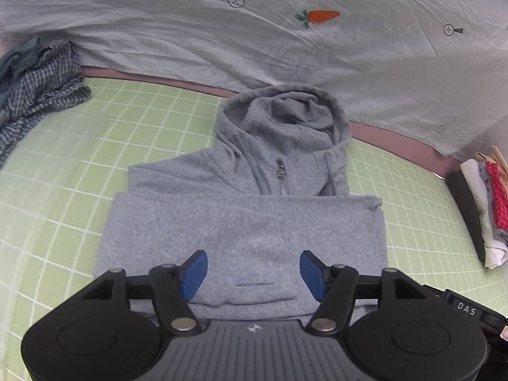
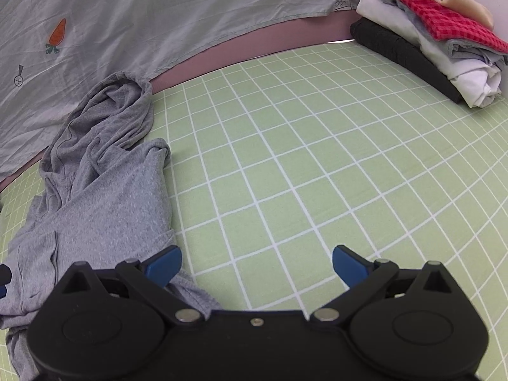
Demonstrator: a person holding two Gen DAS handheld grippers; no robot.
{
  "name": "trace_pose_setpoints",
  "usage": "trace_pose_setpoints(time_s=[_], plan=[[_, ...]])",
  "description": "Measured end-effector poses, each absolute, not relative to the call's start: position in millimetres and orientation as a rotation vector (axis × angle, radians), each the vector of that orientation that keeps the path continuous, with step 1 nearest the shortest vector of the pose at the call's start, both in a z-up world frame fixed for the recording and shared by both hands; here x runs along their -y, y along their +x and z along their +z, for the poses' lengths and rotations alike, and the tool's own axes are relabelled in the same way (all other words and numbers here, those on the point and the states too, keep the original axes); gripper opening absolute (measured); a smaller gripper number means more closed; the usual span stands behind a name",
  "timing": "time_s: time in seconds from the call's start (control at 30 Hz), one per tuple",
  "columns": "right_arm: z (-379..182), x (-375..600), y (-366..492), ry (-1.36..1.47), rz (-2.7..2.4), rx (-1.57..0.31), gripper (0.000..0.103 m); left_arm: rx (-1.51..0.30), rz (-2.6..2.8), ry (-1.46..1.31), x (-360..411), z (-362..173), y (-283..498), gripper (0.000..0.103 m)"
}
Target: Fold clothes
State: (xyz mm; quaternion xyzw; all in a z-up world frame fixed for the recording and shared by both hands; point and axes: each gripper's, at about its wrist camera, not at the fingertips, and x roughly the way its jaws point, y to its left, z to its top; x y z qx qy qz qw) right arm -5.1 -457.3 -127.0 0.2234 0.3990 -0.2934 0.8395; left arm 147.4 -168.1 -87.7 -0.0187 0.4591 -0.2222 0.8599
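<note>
The gray hoodie lay flat on the green tabletop, partly folded. It looked soft and floppy, so its thick bottom edge seemed best to grab. The left gripper and right gripper were open, holding nothing.

Green grid-pattern mat covers the work surface, white lines. Pale grey sheet hangs behind it, printed with a carrot and small circled-cross marks. Pink strip runs between sheet edge and mat. Sheet's lower hem lifts toward the right, showing more pink.
</note>
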Motion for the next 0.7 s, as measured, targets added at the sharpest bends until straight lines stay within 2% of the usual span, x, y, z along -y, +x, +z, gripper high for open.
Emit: trace_pose_setpoints(time_s=[0.2, 0.33, 0.5, 0.57, 0.7], plan=[[-114, 419, 34, 0.382, -0.514, -0.812, 0.101, -0.958, -0.271, 0.070, 135, -96, 162, 0.072], [-111, 387, 70, 0.361, -0.446, -0.799, 0.098, -1.017, -0.180, 0.057, 109, -110, 174, 0.072], [-120, 359, 104, 0.375, -0.381, -0.828, 0.095, -1.060, -0.153, 0.022, 94, -124, 181, 0.077], [-125, 350, 114, 0.390, -0.354, -0.847, 0.079, -1.067, -0.154, 0.016, 95, -128, 182, 0.077], [-134, 333, 126, 0.408, -0.285, -0.879, 0.069, -1.073, -0.165, 0.014, 98, -133, 184, 0.077]])
